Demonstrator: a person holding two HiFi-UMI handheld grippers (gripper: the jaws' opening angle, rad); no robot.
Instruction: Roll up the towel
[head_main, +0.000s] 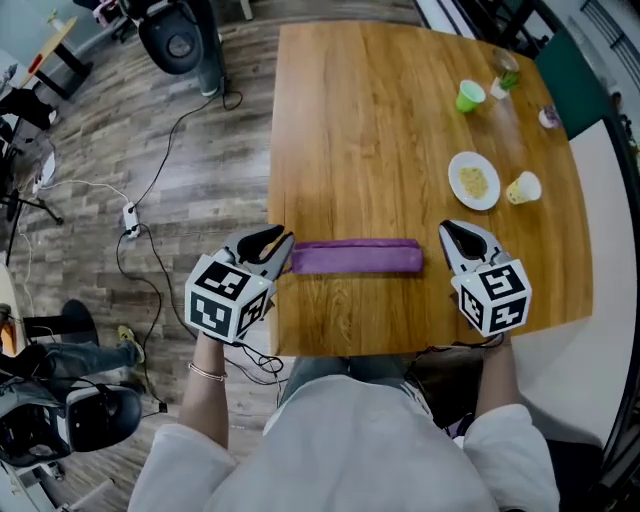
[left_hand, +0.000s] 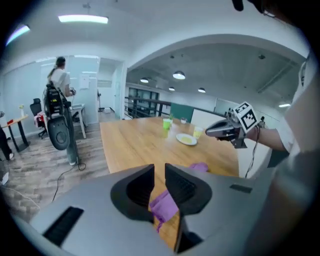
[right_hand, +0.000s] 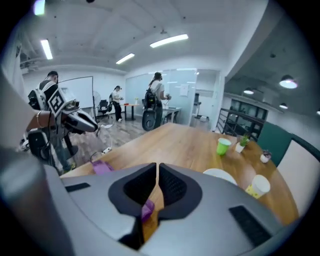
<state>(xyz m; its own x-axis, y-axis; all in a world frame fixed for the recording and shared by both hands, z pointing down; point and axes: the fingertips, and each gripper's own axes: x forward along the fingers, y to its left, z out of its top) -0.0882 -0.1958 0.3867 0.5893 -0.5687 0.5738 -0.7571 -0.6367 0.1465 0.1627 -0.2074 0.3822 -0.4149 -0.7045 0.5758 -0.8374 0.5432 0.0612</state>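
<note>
Two empty grippers we hold near the ends of the towel (head_main: 356, 256), a smooth purple cloth roll: left gripper (head_main: 280, 243) jaws slightly apart, right gripper (head_main: 450, 235) jaws together.

The light-brown wooden tabletop (head_main: 370, 130) carries a rolled purple towel (head_main: 357, 257) lying lengthwise near its front edge. Toward the far right stand a green cup (head_main: 470, 96), a round white plate (head_main: 473, 181) of yellowish food, a pale yellow cup (head_main: 523, 187) and a small potted plant (head_main: 505, 75).

Purple towel (head_main: 356, 257); green cup (head_main: 470, 96); white plate (head_main: 473, 181)
</note>
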